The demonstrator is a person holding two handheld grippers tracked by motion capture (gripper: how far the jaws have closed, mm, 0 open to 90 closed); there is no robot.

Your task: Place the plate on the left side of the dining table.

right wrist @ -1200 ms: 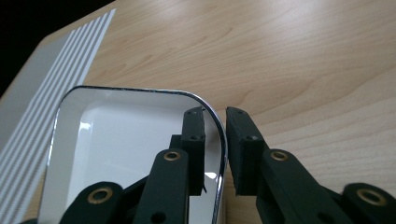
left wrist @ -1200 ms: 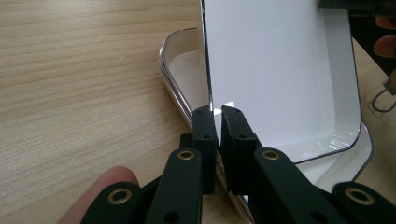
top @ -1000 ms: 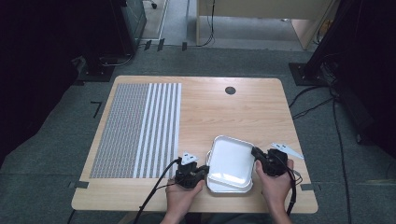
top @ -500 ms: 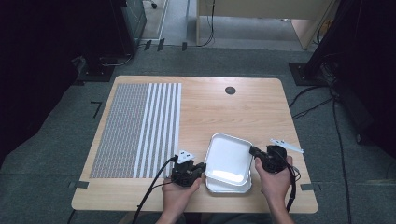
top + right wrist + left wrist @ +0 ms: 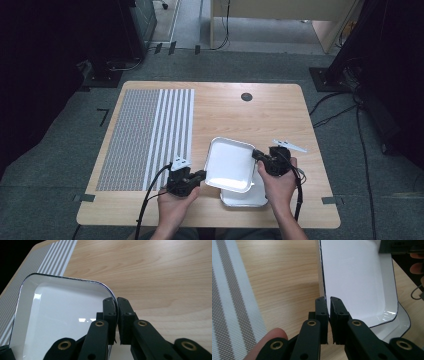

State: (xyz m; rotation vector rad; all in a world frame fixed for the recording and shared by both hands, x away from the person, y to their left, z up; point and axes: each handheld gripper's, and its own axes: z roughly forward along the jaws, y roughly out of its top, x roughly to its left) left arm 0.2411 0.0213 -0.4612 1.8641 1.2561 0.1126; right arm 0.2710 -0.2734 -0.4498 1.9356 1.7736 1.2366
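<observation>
With both tongs clamped on opposite rims, the upper white tray (image 5: 231, 164) sits tilted over a second tray (image 5: 247, 197) at the bench (image 5: 280, 117) near edge: left tongs (image 5: 201, 175) left rim, right tongs (image 5: 256, 154) right rim.

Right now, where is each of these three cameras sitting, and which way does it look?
High view: fixed above the person's side, looking forward and down on the wooden table; forearms and both hands enter from the bottom.
Left gripper view: rides the left gripper, looking along its black jaws, shut on the upper white tray; a fingertip shows at the bottom left.
Right gripper view: rides the right gripper, jaws shut on that tray's opposite rim.
Shared: all three show the upper white tray and striped placemat; a lower tray lies beneath.
</observation>
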